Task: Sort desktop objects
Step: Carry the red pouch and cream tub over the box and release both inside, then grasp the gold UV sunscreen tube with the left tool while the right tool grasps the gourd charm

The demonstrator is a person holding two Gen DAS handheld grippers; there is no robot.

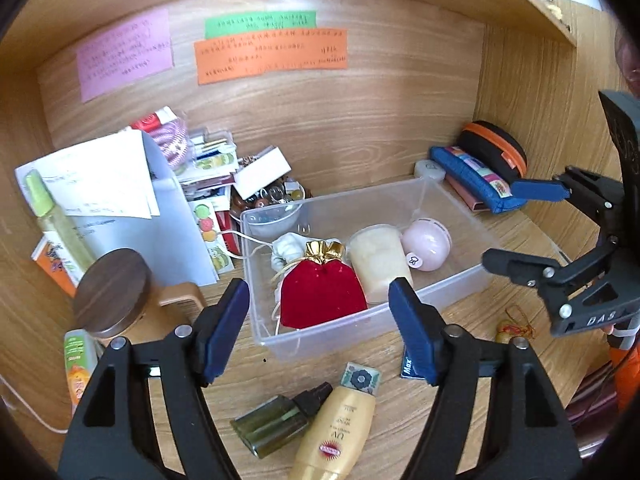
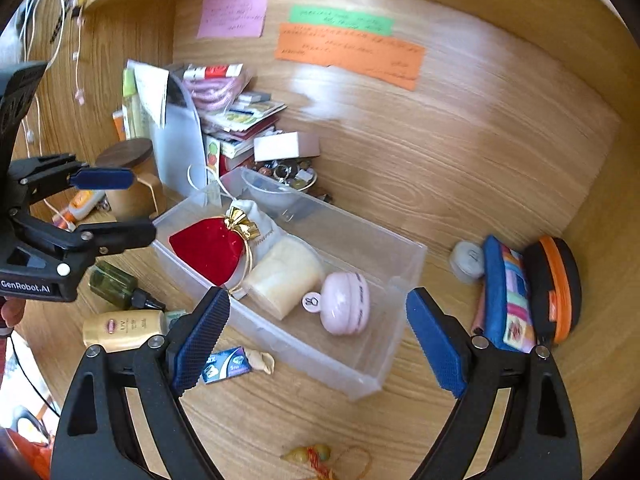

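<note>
A clear plastic bin [image 1: 452, 288] [image 2: 360, 376] stands on the wooden desk. In it lie a red velvet pouch [image 1: 322, 294] [image 2: 210, 250], a white cloth pouch [image 1: 286, 250], a cream jar [image 1: 380, 260] [image 2: 286, 276] and a pink round case [image 1: 426, 250] [image 2: 346, 308]. My left gripper [image 1: 320, 330] is open and empty, just in front of the bin. My right gripper [image 2: 318, 338] is open and empty, over the bin's near corner. It also shows in the left wrist view [image 1: 516, 226], at the right.
In front of the bin lie a gold sunscreen tube [image 1: 334, 434] [image 2: 124, 330], a green dropper bottle [image 1: 276, 420] [image 2: 120, 286], a small blue packet [image 2: 226, 368] and a charm with red string [image 2: 316, 456]. A wooden-lidded mug [image 1: 116, 292] and paper clutter stand left. Pouches [image 2: 532, 292] lie right.
</note>
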